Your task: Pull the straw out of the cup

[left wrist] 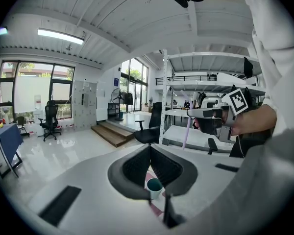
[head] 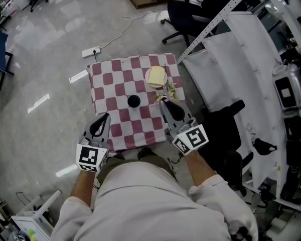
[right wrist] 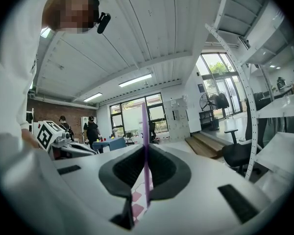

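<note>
A small dark-mouthed cup [head: 134,101] stands mid-table on the red-and-white checked cloth [head: 110,84]. In the left gripper view the cup [left wrist: 154,186] appears white with a teal inside and no straw in it. My right gripper [head: 163,102] hovers just right of the cup, shut on a thin purple straw [right wrist: 145,151] that stands upright between its pads. The straw [left wrist: 186,131] hangs clear of the cup, below the right gripper [left wrist: 206,114]. My left gripper [head: 107,116] is near the table's front edge, left of the cup, shut [left wrist: 149,148] and holding nothing.
A yellow plate [head: 156,76] lies at the far side of the table with crumpled scraps [head: 169,89] beside it. A black office chair [head: 188,14] and a white metal rack [head: 241,39] stand to the right. A power strip [head: 91,52] lies on the floor beyond the table.
</note>
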`<state>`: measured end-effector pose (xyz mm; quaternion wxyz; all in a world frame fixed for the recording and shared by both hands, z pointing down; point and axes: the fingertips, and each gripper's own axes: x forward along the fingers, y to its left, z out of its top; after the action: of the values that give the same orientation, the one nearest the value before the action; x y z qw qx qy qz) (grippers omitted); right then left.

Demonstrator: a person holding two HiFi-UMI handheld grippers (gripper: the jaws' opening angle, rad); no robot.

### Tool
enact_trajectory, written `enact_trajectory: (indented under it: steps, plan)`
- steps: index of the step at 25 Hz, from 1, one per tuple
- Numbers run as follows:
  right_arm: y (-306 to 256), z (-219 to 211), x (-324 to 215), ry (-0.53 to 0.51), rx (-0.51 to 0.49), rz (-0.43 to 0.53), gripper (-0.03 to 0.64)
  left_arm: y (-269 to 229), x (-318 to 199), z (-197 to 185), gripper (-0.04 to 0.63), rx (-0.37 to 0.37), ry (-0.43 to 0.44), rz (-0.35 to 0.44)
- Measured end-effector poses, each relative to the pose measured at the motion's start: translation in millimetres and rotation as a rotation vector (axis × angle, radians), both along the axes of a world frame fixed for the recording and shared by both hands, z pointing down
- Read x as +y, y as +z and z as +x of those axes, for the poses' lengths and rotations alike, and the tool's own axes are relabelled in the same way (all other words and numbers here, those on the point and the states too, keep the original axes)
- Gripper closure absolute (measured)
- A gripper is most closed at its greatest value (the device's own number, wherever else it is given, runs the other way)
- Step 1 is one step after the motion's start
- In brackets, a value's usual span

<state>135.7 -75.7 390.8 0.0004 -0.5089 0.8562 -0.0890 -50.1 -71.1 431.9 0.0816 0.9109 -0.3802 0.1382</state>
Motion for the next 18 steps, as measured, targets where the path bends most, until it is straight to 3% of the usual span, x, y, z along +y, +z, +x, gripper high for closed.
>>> enact_trajectory:
  steps: [18]
  plan:
    - [0.7,-1.3,-3.9,-0.007,0.01,0.001,0.591,0.6,-2.6,-2.2,0.592,-0.004,-0.005,-0.005]
